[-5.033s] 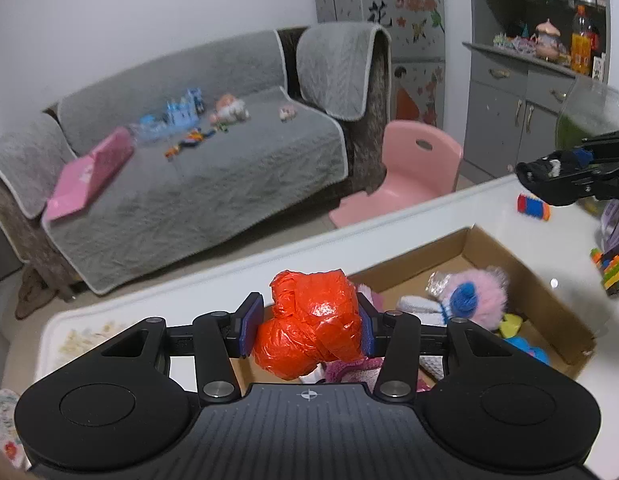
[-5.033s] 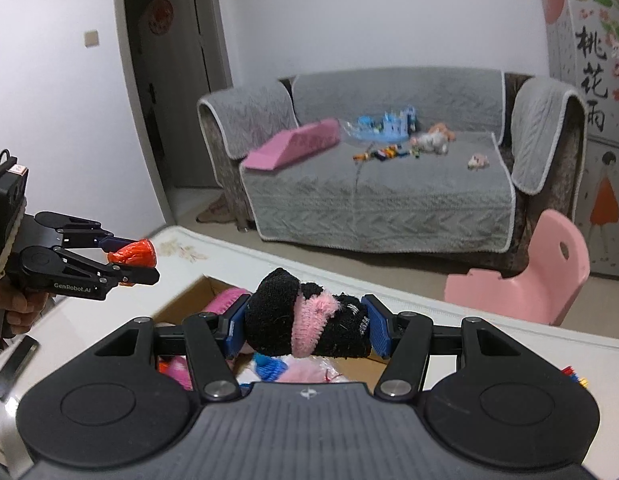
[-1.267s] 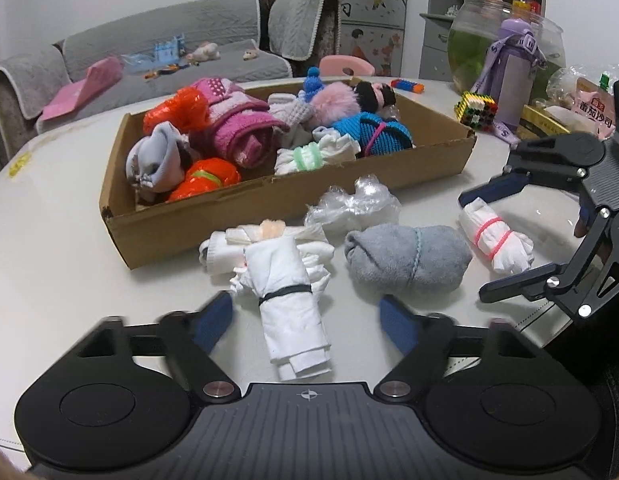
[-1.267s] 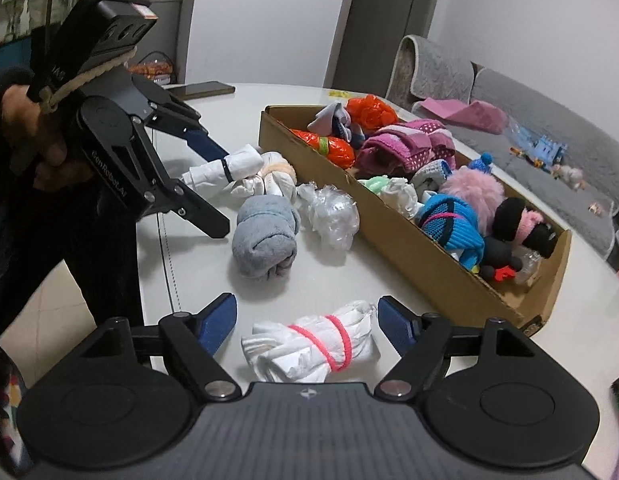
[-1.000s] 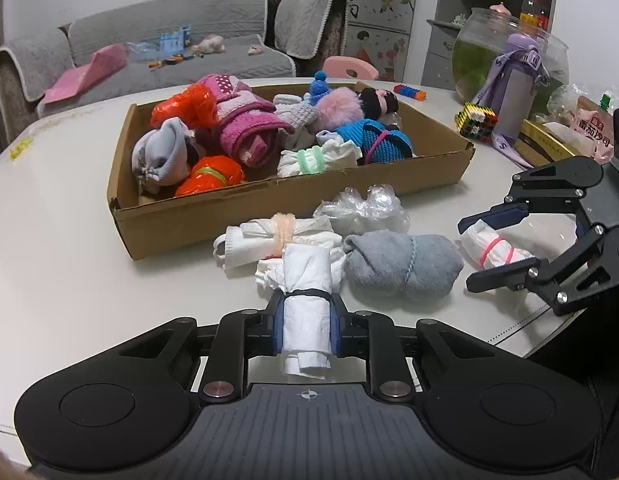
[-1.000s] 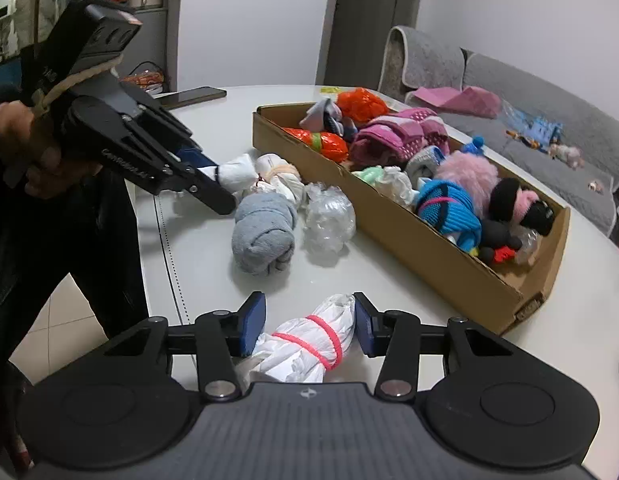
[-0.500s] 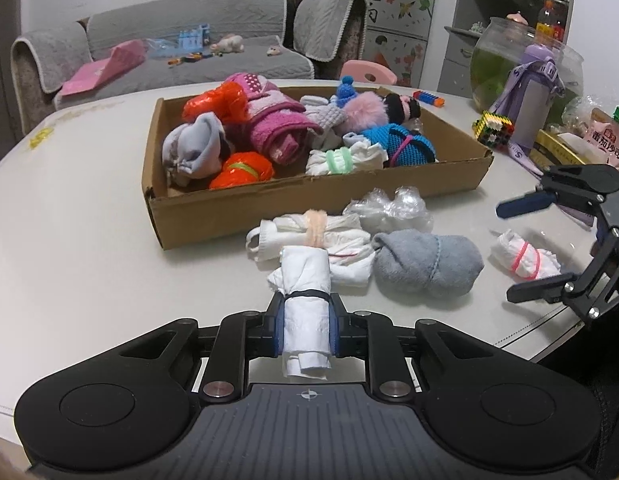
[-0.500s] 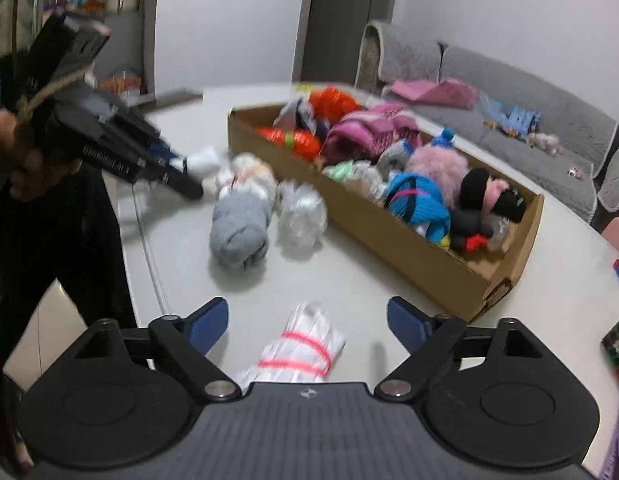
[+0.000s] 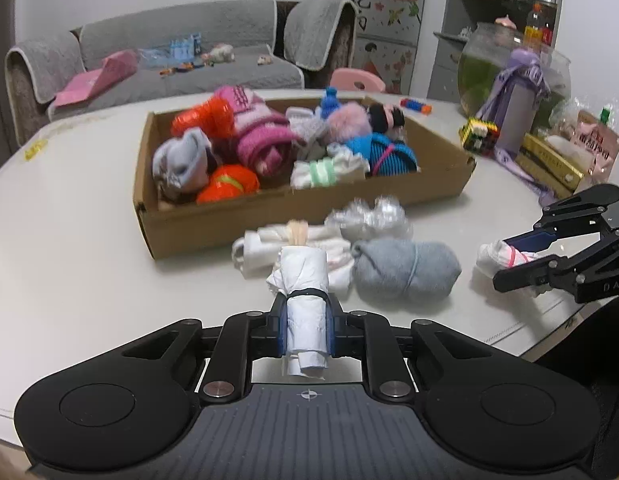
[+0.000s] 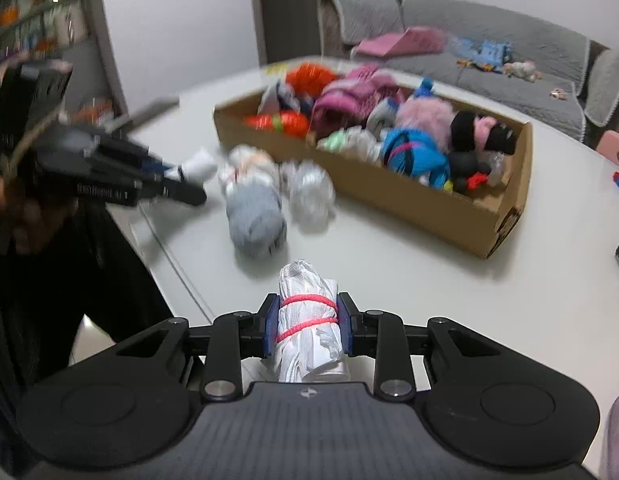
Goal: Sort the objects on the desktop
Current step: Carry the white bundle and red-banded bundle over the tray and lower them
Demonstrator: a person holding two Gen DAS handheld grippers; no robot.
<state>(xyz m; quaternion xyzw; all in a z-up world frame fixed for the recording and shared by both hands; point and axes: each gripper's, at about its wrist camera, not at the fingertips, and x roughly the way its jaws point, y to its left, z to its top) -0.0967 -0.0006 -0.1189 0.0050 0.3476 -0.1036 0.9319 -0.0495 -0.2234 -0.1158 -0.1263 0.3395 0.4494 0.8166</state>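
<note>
My left gripper is shut on a white cloth roll with a black band, low over the white table; in the right wrist view the left gripper shows that roll's tip. My right gripper is closing tight on a white roll with pink bands, its pads pressing both sides. The left wrist view has the right gripper at the far right. Behind stands a cardboard box filled with several rolled socks and bundles.
On the table lie a grey sock roll, a clear plastic bundle and a white bundle with a peach band. A fish bowl, purple bottle, colourful cube and packets crowd the right. The table edge is close below me.
My right gripper stood wide open over the pink-banded roll half a second ago and is now clamped on it, turned straighter. The left gripper has kept its hold on the black-banded roll.
</note>
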